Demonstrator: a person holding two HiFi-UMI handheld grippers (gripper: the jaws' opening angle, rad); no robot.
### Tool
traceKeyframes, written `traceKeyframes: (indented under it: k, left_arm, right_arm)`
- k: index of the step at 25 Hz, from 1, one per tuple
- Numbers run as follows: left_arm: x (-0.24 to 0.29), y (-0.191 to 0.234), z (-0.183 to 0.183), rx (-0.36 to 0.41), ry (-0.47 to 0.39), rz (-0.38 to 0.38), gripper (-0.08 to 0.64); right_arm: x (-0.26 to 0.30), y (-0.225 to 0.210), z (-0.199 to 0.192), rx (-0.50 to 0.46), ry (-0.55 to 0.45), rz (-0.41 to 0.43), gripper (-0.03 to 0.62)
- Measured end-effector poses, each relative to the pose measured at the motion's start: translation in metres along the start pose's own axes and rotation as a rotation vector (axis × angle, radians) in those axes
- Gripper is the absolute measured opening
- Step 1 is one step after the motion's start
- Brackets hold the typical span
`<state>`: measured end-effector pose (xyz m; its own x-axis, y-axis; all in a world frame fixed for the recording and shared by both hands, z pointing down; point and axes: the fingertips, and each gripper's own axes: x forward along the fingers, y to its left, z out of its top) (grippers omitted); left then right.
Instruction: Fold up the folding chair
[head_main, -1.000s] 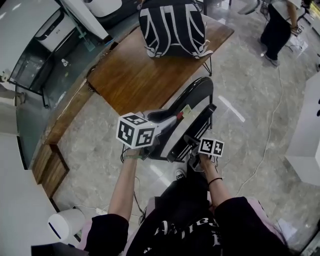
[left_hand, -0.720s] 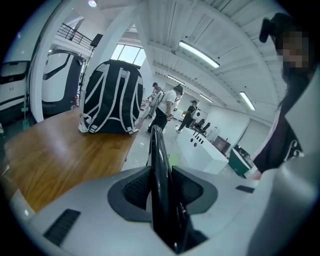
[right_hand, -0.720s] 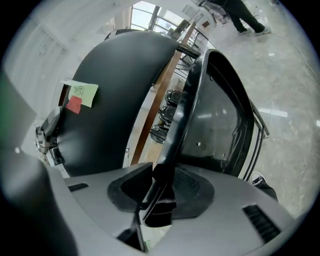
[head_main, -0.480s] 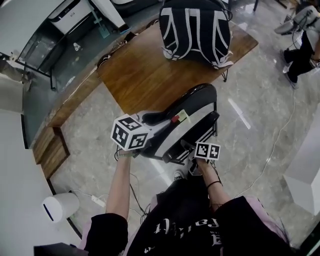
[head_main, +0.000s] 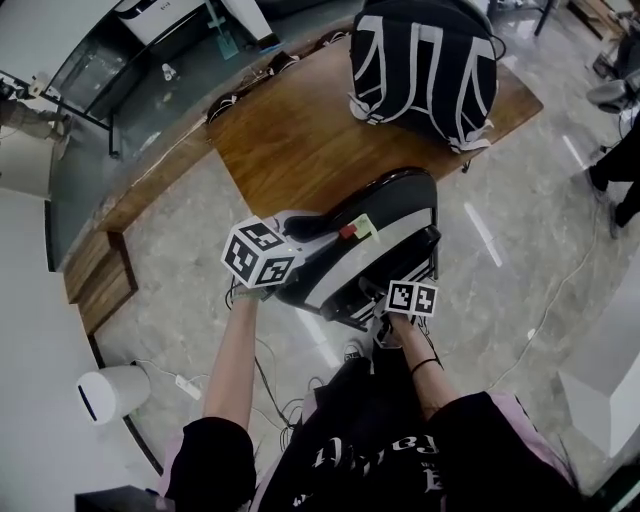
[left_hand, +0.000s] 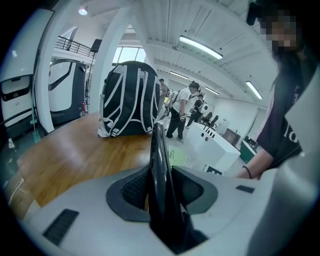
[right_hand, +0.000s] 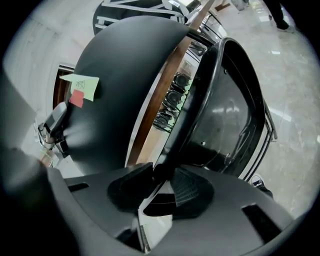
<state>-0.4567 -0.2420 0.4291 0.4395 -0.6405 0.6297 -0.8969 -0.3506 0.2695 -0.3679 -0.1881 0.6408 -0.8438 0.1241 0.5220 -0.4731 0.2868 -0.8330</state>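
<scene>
Beside the brown wooden bench (head_main: 285, 150), the black plastic folding chair (head_main: 385, 225) is almost folded, with a narrow gap left between its panels. The left claw (left_hand: 161, 192) and the right claw (right_hand: 161, 181) each clamp its black edge.

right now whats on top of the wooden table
A black backpack with white straps sits near the far end of the wooden table. The folding chair covers its near corner, hiding that part.

Jaws of right gripper (right_hand: 161, 173) clamp folding chair (right_hand: 125, 75).
</scene>
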Motion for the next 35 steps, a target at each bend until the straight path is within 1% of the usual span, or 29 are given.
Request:
traceKeyframes:
  k: [5,9,12,17,24,27,29,31,33,35]
  left_arm:
    - [-0.001,0.024,-0.009,0.011,0.016,0.044,0.126]
    - [0.002,0.030,-0.008,-0.006,0.010,0.013,0.126]
    - [0.007,0.034,-0.004,0.021,0.017,0.011,0.127]
    - [0.014,0.033,-0.001,0.073,0.032,0.037,0.137]
    - [0.012,0.037,0.002,0.108,0.018,0.125,0.167]
    - [0.010,0.039,0.002,0.141,0.002,0.194,0.187]
    - [0.009,0.039,0.002,0.174,-0.005,0.238,0.199]
    - [0.006,0.039,0.001,0.190,-0.008,0.268,0.201]
    - [-0.001,0.038,0.005,0.170,-0.044,0.290,0.201]
    - [-0.013,0.037,0.012,0.120,-0.110,0.308,0.199]
  right_arm:
    - [0.016,0.001,0.004,-0.004,0.038,-0.013,0.118]
    - [0.020,0.000,0.008,0.025,0.018,-0.005,0.113]
    - [0.022,-0.001,0.014,0.034,0.014,0.002,0.110]
    - [0.018,-0.006,0.016,0.050,0.000,-0.014,0.110]
    - [0.017,-0.006,0.015,0.055,0.001,-0.027,0.110]
    - [0.015,-0.005,0.011,0.013,0.035,-0.033,0.110]
    - [0.011,-0.006,0.008,-0.027,0.067,-0.054,0.111]
    - [0.005,-0.007,0.007,-0.054,0.070,-0.087,0.112]
    - [-0.003,-0.010,0.008,-0.081,0.054,-0.128,0.112]
    - [-0.013,-0.013,0.006,-0.119,0.045,-0.178,0.112]
